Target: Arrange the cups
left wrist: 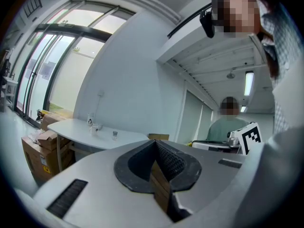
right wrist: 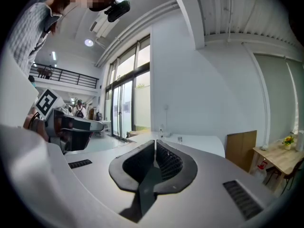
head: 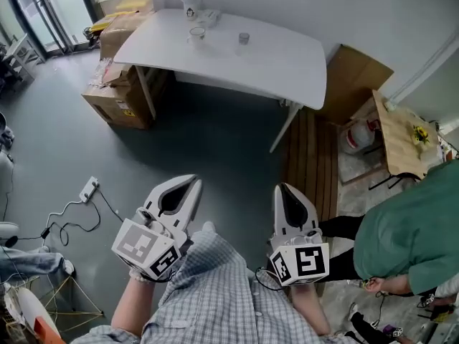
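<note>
A white table [head: 287,63] stands far ahead across the grey floor. On it are a small clear glass [head: 244,39], a wider clear cup [head: 197,33] and a white printed cup [head: 190,7] at the back. My left gripper [head: 189,185] and right gripper [head: 282,190] are held close to my body, well short of the table, both shut with nothing between the jaws. The left gripper view shows its gripper [left wrist: 154,142] with the table [left wrist: 76,129] and the small glass [left wrist: 114,135] in the distance. Beyond the right gripper [right wrist: 155,141], the table [right wrist: 204,145] is also far off.
Cardboard boxes [head: 122,95] sit under the table's left end, and a flat cardboard sheet [head: 356,77] leans at its right. A wooden slatted panel [head: 312,156], a small wooden table [head: 400,131] and a person in a green shirt [head: 409,235] are on the right. A power strip [head: 89,189] lies left.
</note>
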Demonstrator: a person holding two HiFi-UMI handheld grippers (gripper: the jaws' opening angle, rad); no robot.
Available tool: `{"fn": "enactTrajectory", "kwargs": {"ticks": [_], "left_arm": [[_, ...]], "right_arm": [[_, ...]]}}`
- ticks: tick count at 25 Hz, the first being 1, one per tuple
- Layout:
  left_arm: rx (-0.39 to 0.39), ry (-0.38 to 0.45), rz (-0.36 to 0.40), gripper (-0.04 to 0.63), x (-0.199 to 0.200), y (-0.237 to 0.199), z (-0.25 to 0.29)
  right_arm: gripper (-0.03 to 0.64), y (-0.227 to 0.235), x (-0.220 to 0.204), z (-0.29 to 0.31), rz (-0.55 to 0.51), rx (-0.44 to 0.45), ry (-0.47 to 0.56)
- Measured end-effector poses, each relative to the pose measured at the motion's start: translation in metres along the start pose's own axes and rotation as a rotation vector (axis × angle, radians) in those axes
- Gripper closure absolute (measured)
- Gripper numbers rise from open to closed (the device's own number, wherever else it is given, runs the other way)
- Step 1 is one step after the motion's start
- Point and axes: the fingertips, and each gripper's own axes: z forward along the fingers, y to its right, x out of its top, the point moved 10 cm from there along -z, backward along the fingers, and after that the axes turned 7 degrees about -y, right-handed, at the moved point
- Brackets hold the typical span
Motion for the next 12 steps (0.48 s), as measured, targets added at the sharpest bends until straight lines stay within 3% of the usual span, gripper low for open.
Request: {"fn": "enactTrajectory", "kwargs": {"ticks": [6,12], "left_arm": [[0.003,0.008,0.029,0.584,0.027,-0.062,0.034],[-0.002,0.009,0.023,0.584,0.041,-0.103,0.054]], "right_arm": [[0.591,0.001,0.021,0.073,-0.057,-0.013,0.026],[0.591,0.008,0.031,0.117,-0.033,-0.046,0.039]]}}
